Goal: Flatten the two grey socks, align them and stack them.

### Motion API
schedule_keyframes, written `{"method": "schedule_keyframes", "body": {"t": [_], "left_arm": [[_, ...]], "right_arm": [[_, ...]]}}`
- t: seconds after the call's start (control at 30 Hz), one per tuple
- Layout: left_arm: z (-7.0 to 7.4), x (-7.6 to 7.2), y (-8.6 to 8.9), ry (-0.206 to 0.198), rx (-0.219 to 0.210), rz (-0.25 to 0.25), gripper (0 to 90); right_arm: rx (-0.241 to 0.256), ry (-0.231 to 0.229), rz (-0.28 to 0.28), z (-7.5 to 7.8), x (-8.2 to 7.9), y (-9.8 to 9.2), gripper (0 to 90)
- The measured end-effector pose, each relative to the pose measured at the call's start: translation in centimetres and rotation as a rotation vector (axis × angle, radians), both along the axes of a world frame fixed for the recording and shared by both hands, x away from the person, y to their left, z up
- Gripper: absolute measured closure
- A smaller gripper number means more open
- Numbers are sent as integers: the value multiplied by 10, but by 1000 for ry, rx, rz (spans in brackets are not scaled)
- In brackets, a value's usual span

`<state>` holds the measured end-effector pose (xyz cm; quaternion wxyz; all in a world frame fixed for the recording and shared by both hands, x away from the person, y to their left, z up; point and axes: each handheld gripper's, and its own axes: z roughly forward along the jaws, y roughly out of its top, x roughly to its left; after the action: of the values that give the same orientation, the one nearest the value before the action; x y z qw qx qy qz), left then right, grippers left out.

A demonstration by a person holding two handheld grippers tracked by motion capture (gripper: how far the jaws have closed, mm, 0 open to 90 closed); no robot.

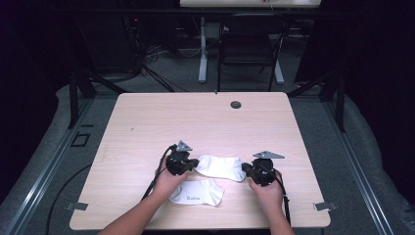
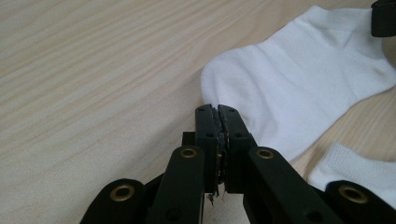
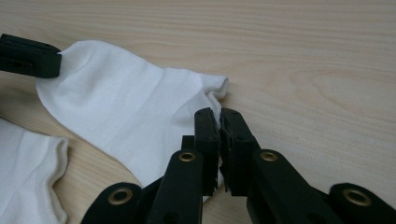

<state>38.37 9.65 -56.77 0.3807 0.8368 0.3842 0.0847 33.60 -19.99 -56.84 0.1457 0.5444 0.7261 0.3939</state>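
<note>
Two white socks (image 1: pixel 221 167) (image 1: pixel 196 193) (lying flat); two grippers (image 1: pixel 194 164) (image 1: pixel 246 170), jaws together.

Table (image 1: pixel 147 122): pale wood-grain top, matt, smooth, fine streaked grain clear in both gripper views.

Upper sock (image 2: pixel 299 79): white knit cloth, matt, soft; fine ribbing at the cuff, light creases across the body.

Lower sock (image 1: pixel 196 193): same white knit cloth, matt; small grey print on its side; ribbed edge in the left gripper view.

Left gripper (image 2: pixel 217 108): black matt plastic-looking links, brass-coloured glossy rivets; pad edges look frayed and rough.

Right gripper (image 3: pixel 219 112): same black matt finish, same brass-coloured rivets; grey plate on top looks like dull metal.
</note>
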Motion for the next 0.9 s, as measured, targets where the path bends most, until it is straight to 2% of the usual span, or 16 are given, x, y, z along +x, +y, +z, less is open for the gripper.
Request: {"method": "schedule_keyframes", "body": {"t": [0.3,0.9], "left_arm": [[8,-2,6,-14,-33,15,879],[26,-12,18,-34,-55,3,878]], "right_arm": [[25,-25,15,8,-3,1,863],[44,-76,63,28,-13,11,864]]}}
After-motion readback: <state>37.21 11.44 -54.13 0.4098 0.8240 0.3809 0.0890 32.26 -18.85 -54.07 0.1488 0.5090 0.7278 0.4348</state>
